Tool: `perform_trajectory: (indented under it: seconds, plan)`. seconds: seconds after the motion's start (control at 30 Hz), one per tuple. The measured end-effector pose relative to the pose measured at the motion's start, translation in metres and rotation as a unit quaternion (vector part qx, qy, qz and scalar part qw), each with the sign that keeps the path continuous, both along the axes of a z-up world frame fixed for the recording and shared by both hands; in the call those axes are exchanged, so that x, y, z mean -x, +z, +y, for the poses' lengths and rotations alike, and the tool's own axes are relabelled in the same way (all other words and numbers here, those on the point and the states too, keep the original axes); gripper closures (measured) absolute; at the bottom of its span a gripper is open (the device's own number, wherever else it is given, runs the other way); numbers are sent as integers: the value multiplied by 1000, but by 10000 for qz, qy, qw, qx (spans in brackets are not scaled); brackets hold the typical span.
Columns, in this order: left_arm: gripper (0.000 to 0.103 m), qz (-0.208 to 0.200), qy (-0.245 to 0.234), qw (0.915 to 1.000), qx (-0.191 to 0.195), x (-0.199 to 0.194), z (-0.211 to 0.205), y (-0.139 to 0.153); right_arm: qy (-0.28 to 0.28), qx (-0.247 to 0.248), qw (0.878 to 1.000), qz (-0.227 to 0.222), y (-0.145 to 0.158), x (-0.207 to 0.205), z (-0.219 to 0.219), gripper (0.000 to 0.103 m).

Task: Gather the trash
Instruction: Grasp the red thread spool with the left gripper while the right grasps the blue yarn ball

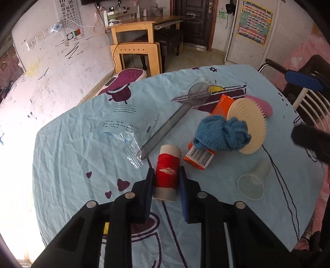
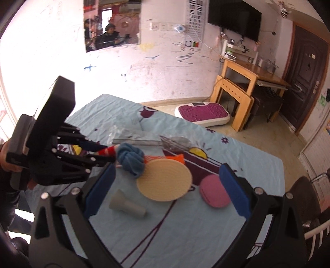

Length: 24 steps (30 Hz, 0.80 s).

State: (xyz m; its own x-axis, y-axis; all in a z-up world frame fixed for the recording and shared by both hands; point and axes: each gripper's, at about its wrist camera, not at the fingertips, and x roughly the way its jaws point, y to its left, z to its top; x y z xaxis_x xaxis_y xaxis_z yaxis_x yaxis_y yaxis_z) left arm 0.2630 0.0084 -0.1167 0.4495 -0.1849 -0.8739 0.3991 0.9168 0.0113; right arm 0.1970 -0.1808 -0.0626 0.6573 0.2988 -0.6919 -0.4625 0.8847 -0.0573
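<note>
Your left tool (image 1: 166, 175) sits low over the table (image 1: 72, 165), its 2 blue pads either side of the cardboard spool wound with red thread (image 1: 166, 175). The pads flank the spool closely; whether they press it I cannot tell. The spool lies near the table's front, just left of the orange carton with a barcode (image 1: 199, 157).

Your right tool (image 2: 165, 189) hangs released, pads wide, above the cream round ribbed disc (image 2: 164, 179), the pink oval pad (image 2: 214, 193) and the grey funnel-shaped plastic piece (image 2: 126, 204).

Surface: a wrinkled pale-blue printed cloth covers the table. On it also lie a knotted blue knitted cloth (image 1: 221, 135) resting on the carton and against the disc, a long grey mesh tube (image 1: 165, 128), and crumpled clear plastic wrap (image 1: 129, 144).

Room: scribbled white wall (image 1: 51, 72), an eye chart (image 1: 69, 18), a wooden desk (image 1: 140, 26), a dark door (image 1: 196, 22), a purple-topped floor platform (image 2: 203, 113), a wall-mounted black screen (image 2: 235, 18).
</note>
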Motion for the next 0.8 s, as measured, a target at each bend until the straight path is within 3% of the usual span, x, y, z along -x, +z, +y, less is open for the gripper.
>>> perform_trajectory:
  seconds: [0.37, 0.43, 0.47, 0.5, 0.67, 0.73, 0.8]
  plan:
    - [86, -330, 527, 9973, 394, 28, 43, 18, 763, 453, 9960, -47, -15, -6, 52, 9]
    - [86, -416, 662, 9960, 435, 35, 56, 23, 738, 567, 9957, -34, -18, -10, 60, 29]
    - [86, -434, 719, 9954, 454, 38, 61, 25, 659, 656, 9956, -78, -20, -12, 62, 48]
    - [86, -454, 774, 9949, 471, 41, 66, 26, 621, 697, 9956, -16, -23, -17, 63, 58]
    - [86, -522, 873, 9934, 524, 52, 78, 29, 756, 639, 9947, 270, -37, -20, 69, 61]
    - [86, -535, 892, 9931, 537, 53, 80, 29, 818, 631, 9939, 382, -42, -20, 73, 73]
    - [86, -541, 907, 9928, 559, 55, 80, 31, 780, 651, 9940, 406, -44, -19, 74, 79]
